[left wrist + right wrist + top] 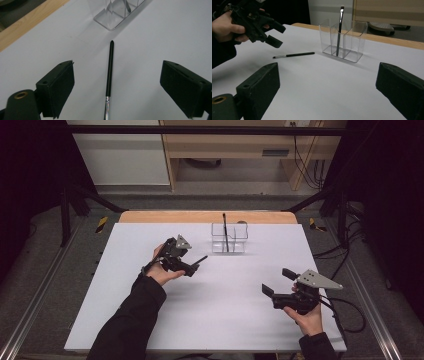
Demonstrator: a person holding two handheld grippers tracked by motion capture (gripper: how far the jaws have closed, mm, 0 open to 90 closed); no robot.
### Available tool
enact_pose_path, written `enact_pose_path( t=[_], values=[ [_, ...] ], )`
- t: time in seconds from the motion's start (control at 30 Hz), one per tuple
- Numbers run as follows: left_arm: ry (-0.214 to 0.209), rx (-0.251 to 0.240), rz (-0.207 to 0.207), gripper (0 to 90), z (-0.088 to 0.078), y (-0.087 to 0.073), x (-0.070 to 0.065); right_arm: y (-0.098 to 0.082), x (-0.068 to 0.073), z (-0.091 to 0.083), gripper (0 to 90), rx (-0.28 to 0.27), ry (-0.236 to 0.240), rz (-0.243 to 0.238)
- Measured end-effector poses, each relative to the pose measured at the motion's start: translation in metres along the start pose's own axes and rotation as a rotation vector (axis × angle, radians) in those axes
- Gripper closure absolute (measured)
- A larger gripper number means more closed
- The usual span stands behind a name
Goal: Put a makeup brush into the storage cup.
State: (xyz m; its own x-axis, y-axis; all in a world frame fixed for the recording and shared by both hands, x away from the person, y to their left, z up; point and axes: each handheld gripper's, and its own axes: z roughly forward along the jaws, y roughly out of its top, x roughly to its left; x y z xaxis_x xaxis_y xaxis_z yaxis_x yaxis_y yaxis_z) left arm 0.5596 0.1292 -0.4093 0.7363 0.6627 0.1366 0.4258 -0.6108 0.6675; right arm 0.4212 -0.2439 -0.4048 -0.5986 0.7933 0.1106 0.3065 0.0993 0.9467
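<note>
Seen from the high view: left gripper (192, 261) held over the white table (150, 320), jaws spread, just above a thin black makeup brush (200, 259) lying flat on the surface. Farther back, near the wooden edge, a clear acrylic organizer (229, 238) with three compartments — one dark brush (225, 231) standing upright in the middle one, the outer two looking bare. Right gripper (278, 281) low at the right side of the table, well apart from the organizer, jaws wide and clamping nothing.

From the left gripper view: both black jaws far apart, the lying brush (109, 75) centred between them without touching either, black handle tip pointing toward the organizer's corner (112, 21), silver ferrule at the bottom edge.

From the right gripper view: own jaws wide with bare table between. Beyond, the organizer (352, 45) with the standing brush (339, 30) in the centre cell, bristles up, leaning slightly. Left of it, the brush (294, 54) flat on the table — near the organizer, not touching — under the other gripper (273, 33), also gaping.
</note>
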Motion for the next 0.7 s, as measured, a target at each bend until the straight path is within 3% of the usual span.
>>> enact_pose_path(
  t=[0.43,0.7],
  values=[
    [-0.003,0.126,0.018,21.5,0.035,-0.002,0.001,0.0,0.0,0.0,5.8,-0.004,0.007,-0.001],
    [-0.029,0.189,0.008,34.7,0.047,-0.007,0.004,0.0,0.0,0.0,5.8,-0.004,0.007,-0.003]
  ],
)
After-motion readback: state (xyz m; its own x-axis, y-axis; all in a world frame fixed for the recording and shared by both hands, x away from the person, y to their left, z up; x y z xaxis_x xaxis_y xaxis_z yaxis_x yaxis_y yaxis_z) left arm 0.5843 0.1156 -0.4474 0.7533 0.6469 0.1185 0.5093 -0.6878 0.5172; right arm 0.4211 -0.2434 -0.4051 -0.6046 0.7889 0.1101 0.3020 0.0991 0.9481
